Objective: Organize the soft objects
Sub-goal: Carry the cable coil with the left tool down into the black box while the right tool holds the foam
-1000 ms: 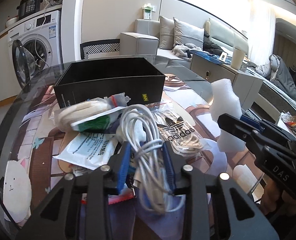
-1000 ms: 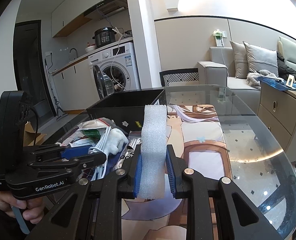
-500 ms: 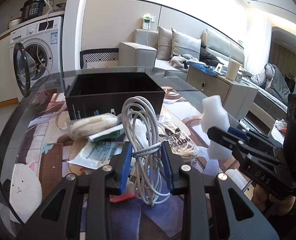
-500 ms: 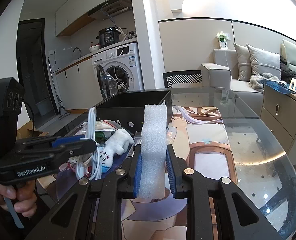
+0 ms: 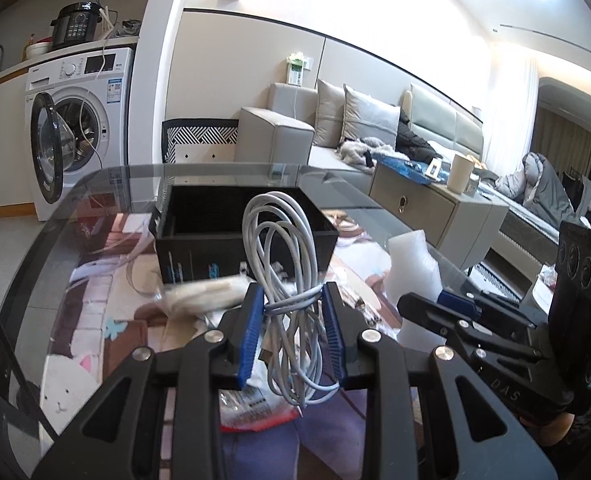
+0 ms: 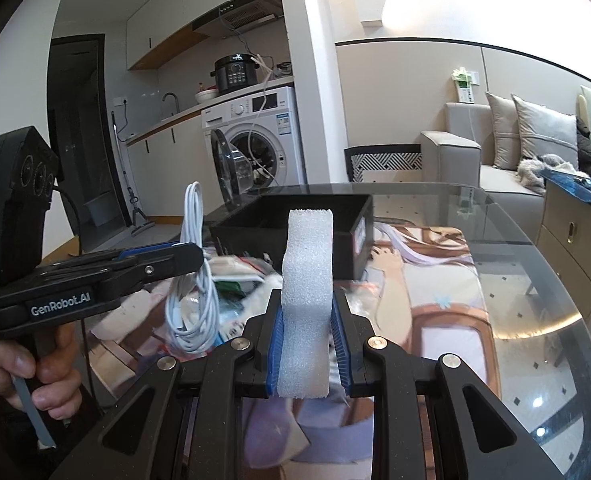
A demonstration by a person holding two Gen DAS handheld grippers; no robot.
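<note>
Item: white coiled cable (image 5: 285,280), pinched in left gripper (image 5: 293,332), raised clear of glass table (image 5: 107,184); black box (image 5: 247,232) at twelve o'clock. Right gripper (image 6: 306,344) clamps foam block (image 6: 307,280). Risk: dangling loops could catch the box rim.

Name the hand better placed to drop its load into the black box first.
Probably left: its tool holds the white cable lifted directly before the black box. The right's foam block sits lower.

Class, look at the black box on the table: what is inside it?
The black box is open-topped; only dark inner walls show. Its floor is hidden by the near wall, cable and foam.
</note>
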